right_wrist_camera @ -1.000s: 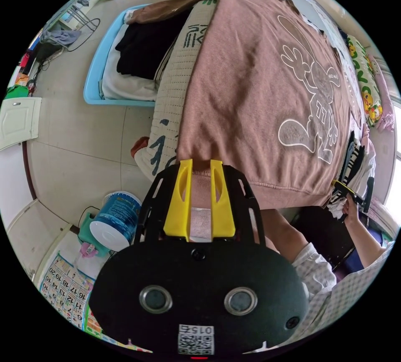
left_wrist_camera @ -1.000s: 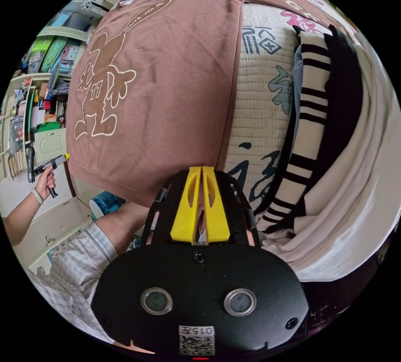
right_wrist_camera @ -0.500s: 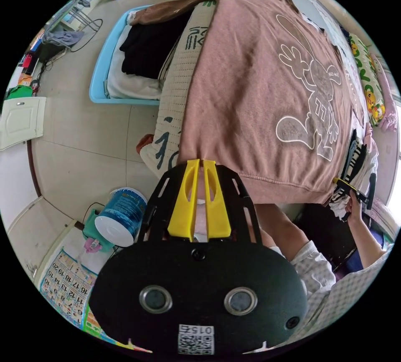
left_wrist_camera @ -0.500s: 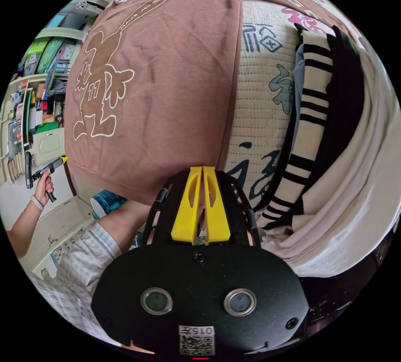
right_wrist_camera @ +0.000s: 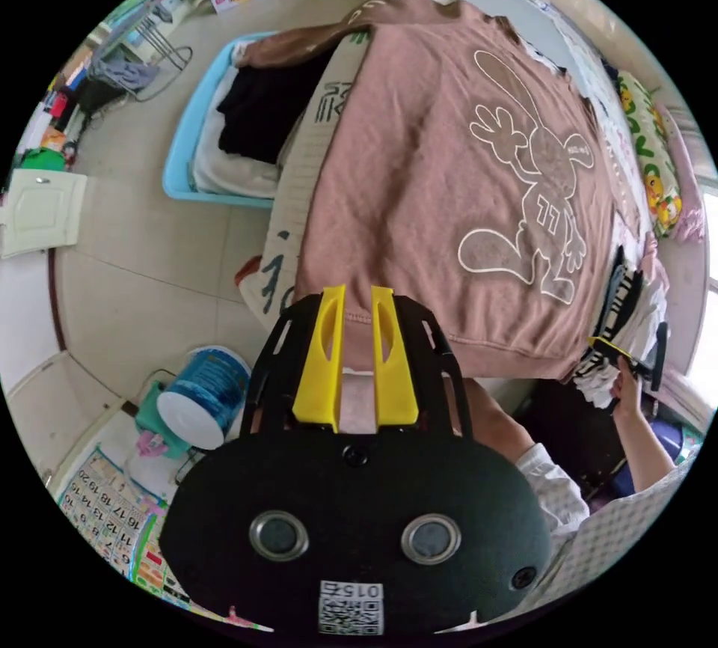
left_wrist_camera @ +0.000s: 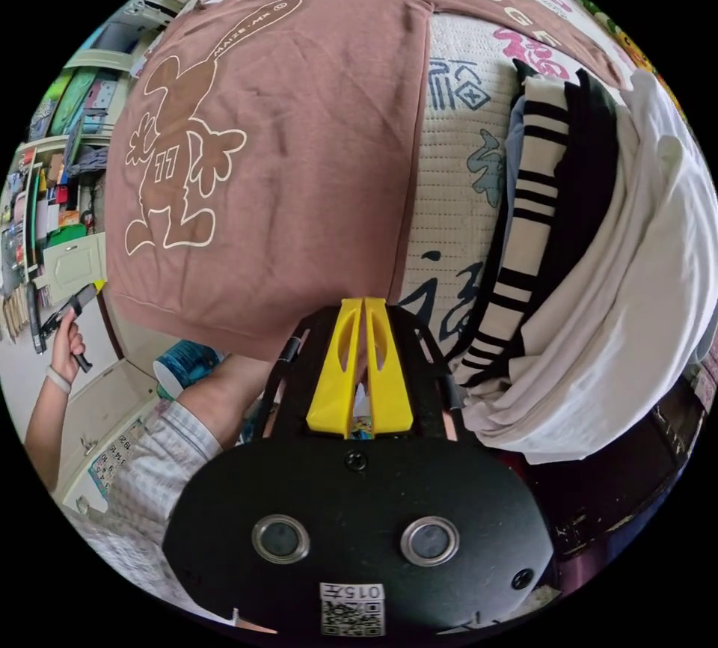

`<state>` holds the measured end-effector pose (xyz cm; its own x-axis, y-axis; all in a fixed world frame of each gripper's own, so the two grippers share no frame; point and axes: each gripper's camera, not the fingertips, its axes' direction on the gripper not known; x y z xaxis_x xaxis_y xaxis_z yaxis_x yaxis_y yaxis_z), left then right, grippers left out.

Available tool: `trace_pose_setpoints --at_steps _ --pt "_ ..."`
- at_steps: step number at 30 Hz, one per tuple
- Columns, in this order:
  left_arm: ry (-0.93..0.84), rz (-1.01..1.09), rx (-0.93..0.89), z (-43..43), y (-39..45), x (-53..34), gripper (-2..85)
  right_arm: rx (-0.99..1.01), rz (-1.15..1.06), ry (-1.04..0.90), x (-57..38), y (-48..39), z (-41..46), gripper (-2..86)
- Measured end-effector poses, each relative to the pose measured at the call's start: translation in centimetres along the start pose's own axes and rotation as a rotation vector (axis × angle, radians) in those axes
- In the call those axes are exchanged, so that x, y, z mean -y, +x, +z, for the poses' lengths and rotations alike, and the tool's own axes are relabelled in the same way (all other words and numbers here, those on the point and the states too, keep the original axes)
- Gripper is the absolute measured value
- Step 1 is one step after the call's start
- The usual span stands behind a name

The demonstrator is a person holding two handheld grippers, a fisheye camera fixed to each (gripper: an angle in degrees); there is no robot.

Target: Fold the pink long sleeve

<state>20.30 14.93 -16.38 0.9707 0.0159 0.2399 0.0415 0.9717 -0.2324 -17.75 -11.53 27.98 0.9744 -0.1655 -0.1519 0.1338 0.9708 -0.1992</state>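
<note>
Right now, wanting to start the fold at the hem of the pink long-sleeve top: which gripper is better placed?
Probably the right gripper: its yellow jaws stand apart with the hem of the pink rabbit-print long-sleeve top showing between them. The left gripper is shut and must open first.

Striped top (left_wrist_camera: 535, 206) nr blue tub (right_wrist_camera: 183, 154), tin (right_wrist_camera: 200, 397).

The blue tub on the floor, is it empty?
No, in the right gripper view the blue tub holds clothes, a black garment lying on something white, with a sleeve of the pink long sleeve draped over it.
</note>
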Motion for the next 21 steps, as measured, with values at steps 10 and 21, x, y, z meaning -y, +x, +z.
trace_pose_setpoints --at_steps 10,21 --pt "-0.077 -0.040 -0.046 4.7 -0.4 0.6 1.0 -0.007 0.062 -0.039 -0.2 1.4 -0.8 6.2" --pt "-0.088 -0.056 -0.118 8.0 -1.0 0.5 -0.4 0.107 0.144 -0.072 -1.0 3.8 -3.6 -0.6"
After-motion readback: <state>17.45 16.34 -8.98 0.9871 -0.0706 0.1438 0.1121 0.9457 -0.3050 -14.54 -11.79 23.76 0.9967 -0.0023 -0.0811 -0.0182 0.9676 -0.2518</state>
